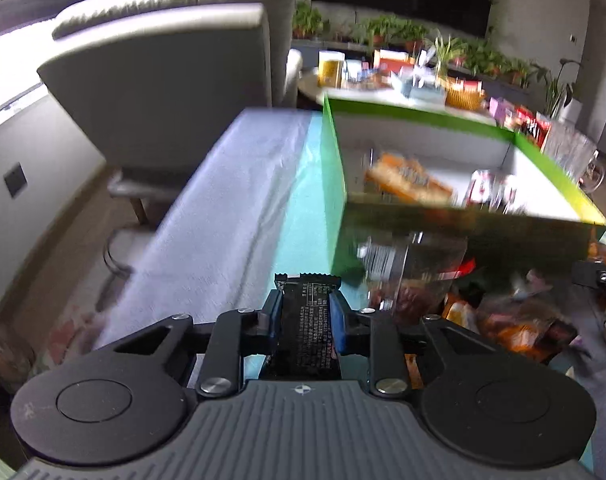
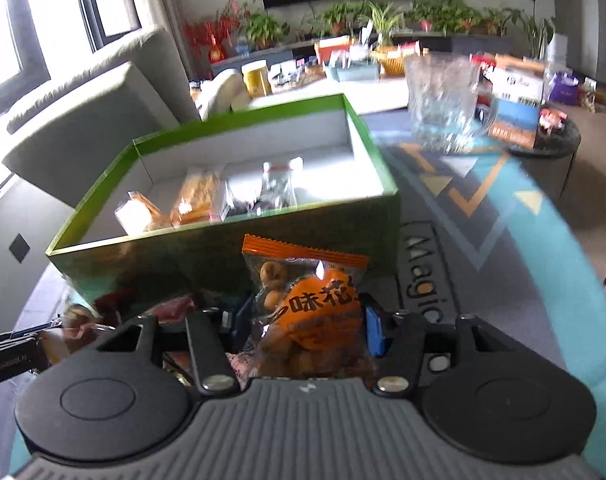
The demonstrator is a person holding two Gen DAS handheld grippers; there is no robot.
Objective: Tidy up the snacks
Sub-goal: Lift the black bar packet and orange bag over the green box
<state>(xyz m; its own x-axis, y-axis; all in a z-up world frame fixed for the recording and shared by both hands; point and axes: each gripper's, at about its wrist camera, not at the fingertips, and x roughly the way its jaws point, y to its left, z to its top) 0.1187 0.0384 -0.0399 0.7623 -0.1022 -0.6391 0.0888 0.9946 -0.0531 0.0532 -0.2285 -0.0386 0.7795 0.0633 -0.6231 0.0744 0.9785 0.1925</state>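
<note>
A green box (image 1: 335,184) with a white inside stands on the table and holds several snack packets (image 1: 407,180); it also shows in the right wrist view (image 2: 223,252). My left gripper (image 1: 306,312) is shut on a black snack bar (image 1: 309,320), left of the box's near corner. My right gripper (image 2: 307,320) is shut on an orange peanut packet (image 2: 311,304), just in front of the box's near wall. More loose snacks (image 1: 503,320) lie in front of the box.
A grey armchair (image 1: 163,80) stands at the left. A glass mug (image 2: 443,100) sits right of the box on the patterned mat (image 2: 483,200). A cluttered table (image 1: 403,80) and plants (image 2: 383,20) are behind.
</note>
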